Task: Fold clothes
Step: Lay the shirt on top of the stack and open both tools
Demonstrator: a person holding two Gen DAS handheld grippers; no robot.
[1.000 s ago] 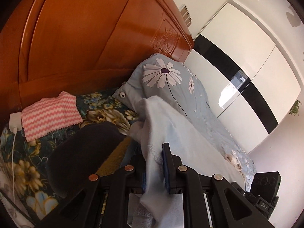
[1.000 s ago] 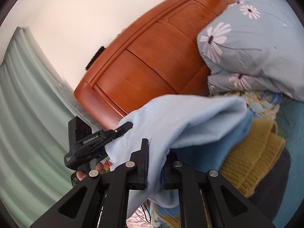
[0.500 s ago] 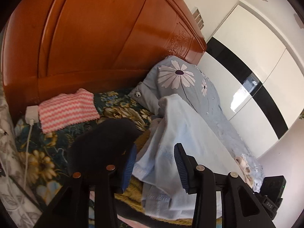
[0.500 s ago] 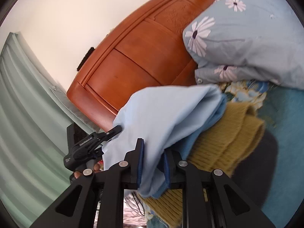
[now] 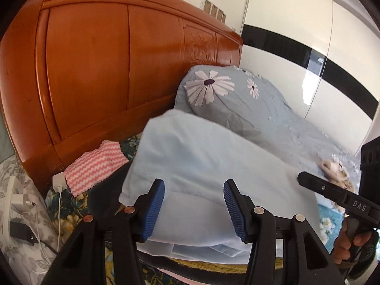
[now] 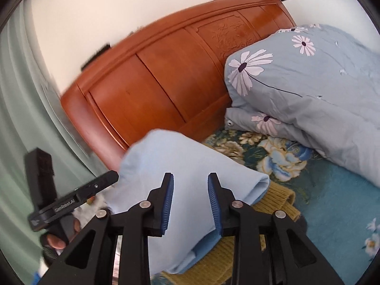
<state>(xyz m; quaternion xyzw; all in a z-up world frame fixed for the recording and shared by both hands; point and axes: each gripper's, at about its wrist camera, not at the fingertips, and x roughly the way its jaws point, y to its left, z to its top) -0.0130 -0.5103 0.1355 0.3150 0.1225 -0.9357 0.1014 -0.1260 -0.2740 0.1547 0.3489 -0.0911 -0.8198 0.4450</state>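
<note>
Now folded blue garment (image 5: 209,166) lies between both opening tongs, unpinched.

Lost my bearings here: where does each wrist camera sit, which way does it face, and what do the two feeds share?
Left wrist: on the left gripper, jaws open, looking down across the folded light blue garment toward the orange wooden headboard; the right gripper and its hand show at right.
Right wrist: on the right gripper, jaws open, facing the same garment and headboard; the left gripper shows at left.
Shared: garment, headboard, grey daisy-print duvet, mustard knit underneath.
</note>
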